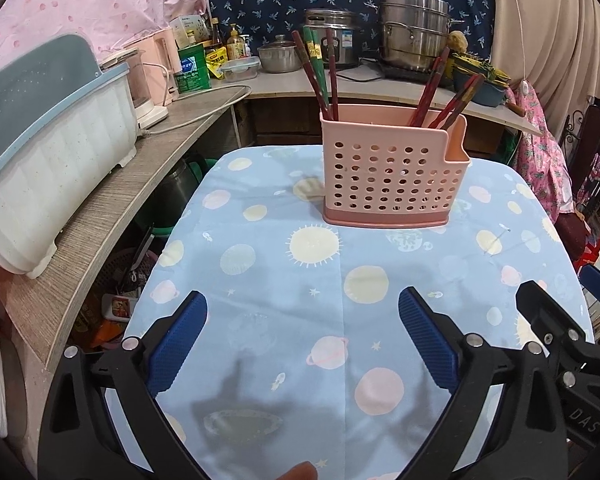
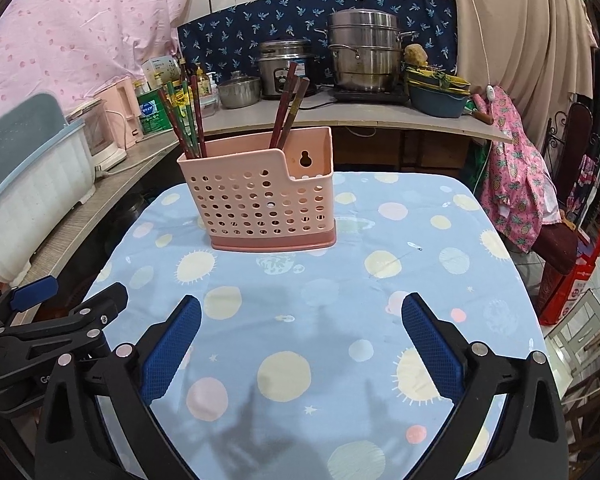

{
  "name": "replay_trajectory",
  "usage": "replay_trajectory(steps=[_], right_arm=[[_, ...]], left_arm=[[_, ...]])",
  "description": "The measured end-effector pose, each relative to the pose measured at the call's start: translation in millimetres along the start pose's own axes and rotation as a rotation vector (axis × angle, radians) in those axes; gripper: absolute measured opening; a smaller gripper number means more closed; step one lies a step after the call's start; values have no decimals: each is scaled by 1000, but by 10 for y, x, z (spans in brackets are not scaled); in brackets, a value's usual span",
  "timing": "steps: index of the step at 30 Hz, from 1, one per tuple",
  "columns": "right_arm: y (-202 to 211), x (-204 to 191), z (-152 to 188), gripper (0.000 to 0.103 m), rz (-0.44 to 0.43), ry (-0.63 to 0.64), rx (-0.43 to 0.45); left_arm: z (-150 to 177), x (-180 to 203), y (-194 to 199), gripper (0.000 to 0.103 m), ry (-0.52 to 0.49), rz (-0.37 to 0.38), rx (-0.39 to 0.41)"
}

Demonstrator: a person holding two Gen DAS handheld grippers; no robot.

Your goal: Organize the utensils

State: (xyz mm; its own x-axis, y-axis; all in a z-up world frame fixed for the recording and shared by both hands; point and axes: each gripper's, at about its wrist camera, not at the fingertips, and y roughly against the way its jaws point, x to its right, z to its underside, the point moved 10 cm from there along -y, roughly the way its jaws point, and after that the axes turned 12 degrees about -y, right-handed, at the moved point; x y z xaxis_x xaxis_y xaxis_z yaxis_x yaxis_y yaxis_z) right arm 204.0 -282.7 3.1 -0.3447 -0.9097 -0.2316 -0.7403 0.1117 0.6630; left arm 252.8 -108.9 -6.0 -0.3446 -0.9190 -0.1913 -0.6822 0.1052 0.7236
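Two groups of red and green chopsticks are stood in a pink perforated plastic holder at the table's far side; left gripper and right gripper are held wide open, empty, near.

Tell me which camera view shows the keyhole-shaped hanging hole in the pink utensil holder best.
The right wrist view. There the pink utensil holder is angled so the keyhole hole shows plainly through the notched right corner. In the left wrist view the holder faces the camera nearly square, and that corner shows only plain pink wall; no hole is visible.
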Motion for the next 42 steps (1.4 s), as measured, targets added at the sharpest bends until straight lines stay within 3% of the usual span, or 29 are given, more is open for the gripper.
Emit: replay_trajectory(steps=[42], right_arm=[[-166, 16, 53, 97, 34, 5, -34]], left_arm=[[27, -17, -174, 92, 2, -21, -28]])
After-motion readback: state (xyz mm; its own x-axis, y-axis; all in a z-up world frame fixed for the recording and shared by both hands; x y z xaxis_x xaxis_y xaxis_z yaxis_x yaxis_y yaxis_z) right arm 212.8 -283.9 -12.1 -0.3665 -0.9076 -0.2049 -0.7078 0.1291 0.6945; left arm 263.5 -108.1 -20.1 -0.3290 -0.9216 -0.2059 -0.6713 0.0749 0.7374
